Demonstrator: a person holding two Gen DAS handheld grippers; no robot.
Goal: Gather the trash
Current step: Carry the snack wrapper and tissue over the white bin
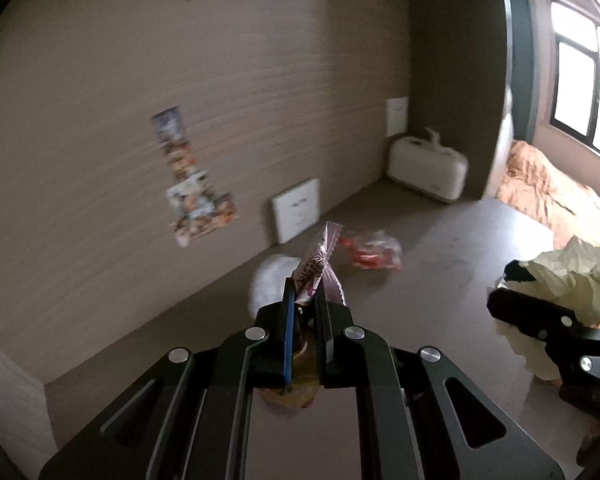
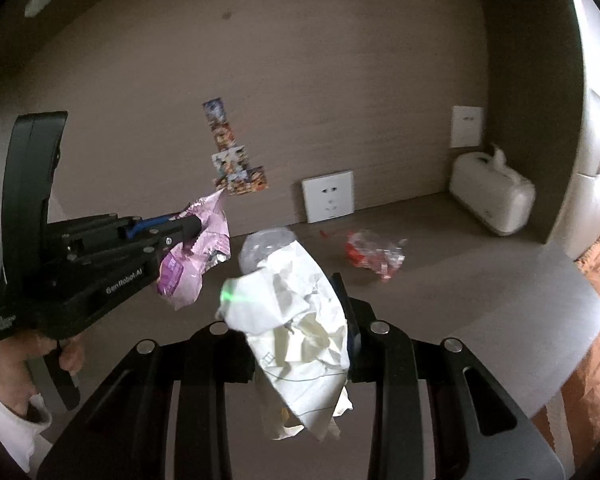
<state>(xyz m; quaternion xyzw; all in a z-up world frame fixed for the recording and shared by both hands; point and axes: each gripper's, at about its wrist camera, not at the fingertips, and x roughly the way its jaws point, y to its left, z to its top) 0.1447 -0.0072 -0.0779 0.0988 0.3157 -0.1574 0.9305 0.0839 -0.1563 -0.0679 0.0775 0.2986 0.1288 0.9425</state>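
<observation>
My left gripper (image 1: pixel 306 290) is shut on a pink and purple snack wrapper (image 1: pixel 318 270), held up above the grey desk (image 1: pixel 440 248). The right wrist view shows this gripper (image 2: pixel 194 226) at the left, the wrapper (image 2: pixel 198 258) hanging crumpled from its tips. My right gripper (image 2: pixel 300 304) is shut on a crumpled white paper (image 2: pixel 300 320) that hides its left finger. In the left wrist view that paper (image 1: pixel 572 280) shows at the right edge. On the desk lie a red and clear plastic wrapper (image 2: pixel 374 254) and a clear plastic wad (image 2: pixel 266 244).
A white case (image 2: pixel 492 196) stands in the desk's back right corner. A wall socket (image 2: pixel 328 196) and picture stickers (image 2: pixel 232 152) are on the back panel. The desk's edge (image 2: pixel 580 320) runs along the right, with orange bedding (image 1: pixel 560 200) beyond. A hand (image 2: pixel 70 356) grips the left handle.
</observation>
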